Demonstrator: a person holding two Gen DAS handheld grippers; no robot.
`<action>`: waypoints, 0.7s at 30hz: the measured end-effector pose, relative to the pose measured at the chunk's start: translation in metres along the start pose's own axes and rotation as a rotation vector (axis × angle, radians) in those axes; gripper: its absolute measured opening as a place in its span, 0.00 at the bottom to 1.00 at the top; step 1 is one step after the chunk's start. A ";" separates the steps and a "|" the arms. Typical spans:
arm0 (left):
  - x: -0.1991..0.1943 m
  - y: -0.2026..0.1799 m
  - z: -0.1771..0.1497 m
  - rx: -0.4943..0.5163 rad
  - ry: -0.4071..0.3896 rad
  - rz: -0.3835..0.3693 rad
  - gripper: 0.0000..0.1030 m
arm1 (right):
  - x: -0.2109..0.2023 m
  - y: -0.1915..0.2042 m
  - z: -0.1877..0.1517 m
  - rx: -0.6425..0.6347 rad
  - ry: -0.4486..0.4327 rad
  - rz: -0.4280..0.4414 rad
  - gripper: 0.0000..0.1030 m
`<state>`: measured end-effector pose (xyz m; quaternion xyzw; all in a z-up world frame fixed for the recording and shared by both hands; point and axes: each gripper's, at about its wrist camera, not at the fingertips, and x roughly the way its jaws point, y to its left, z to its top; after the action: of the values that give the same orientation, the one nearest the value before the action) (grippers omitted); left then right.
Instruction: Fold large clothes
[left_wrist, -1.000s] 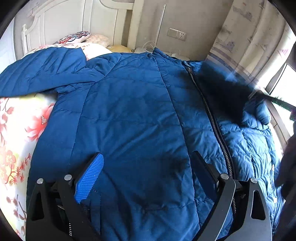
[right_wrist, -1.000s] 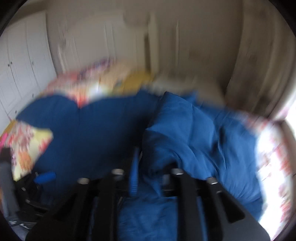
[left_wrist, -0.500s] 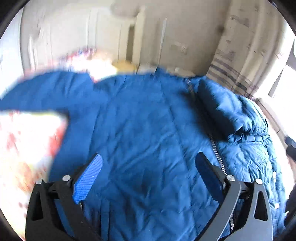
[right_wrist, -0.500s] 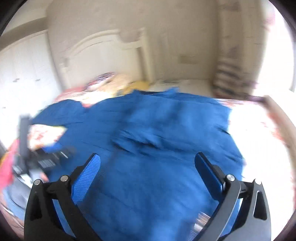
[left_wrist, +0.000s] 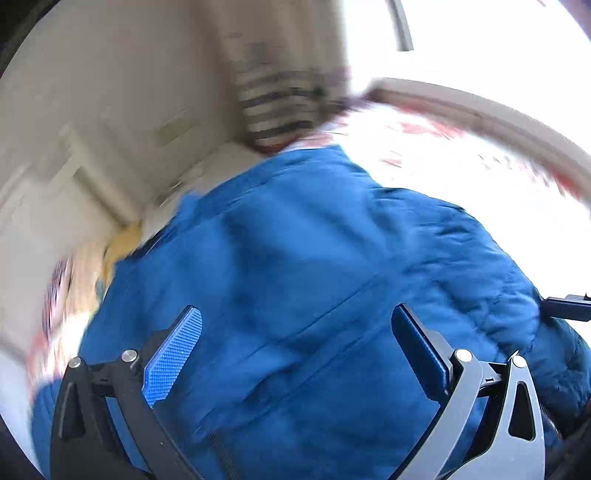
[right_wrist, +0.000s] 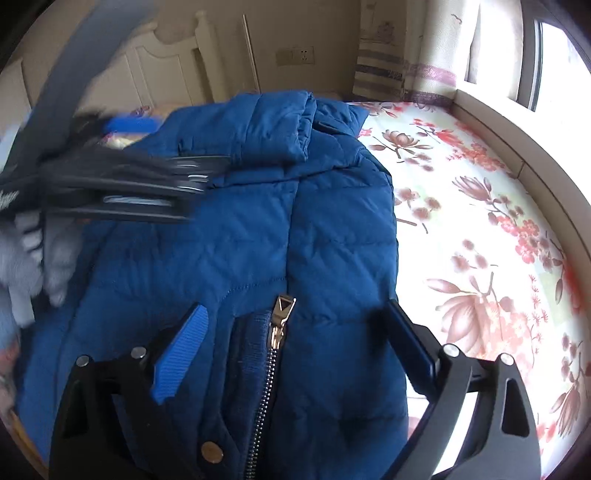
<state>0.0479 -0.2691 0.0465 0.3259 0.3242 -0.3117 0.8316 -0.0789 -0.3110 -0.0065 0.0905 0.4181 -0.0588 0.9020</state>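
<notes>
The right gripper (right_wrist: 295, 343) had just sprung wide from clenched, nothing between its jaws; the left gripper (left_wrist: 295, 350) also gaped empty; the blue jacket (right_wrist: 258, 229) lay beneath, its sleeve now folded inward, probably one fold finished; floral bedsheet (right_wrist: 480, 240) toward three o'clock, window (right_wrist: 546, 55) at one.

Matt quilted cloth jacket (right_wrist: 240, 236) with shiny metal zipper (right_wrist: 275, 347) lies on smooth floral cotton-like sheet (right_wrist: 480, 236).
</notes>
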 end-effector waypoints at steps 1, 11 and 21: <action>0.007 -0.011 0.008 0.049 0.006 0.004 0.96 | 0.003 0.001 0.000 -0.008 0.008 -0.006 0.91; -0.040 0.080 0.001 -0.429 -0.192 -0.165 0.36 | 0.016 0.009 0.000 -0.035 0.052 0.014 0.98; -0.072 0.240 -0.181 -1.041 -0.191 -0.104 0.37 | 0.011 0.007 -0.001 -0.020 0.032 0.042 0.98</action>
<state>0.1194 0.0304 0.0766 -0.1763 0.3747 -0.1785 0.8926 -0.0717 -0.3041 -0.0148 0.0912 0.4312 -0.0340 0.8970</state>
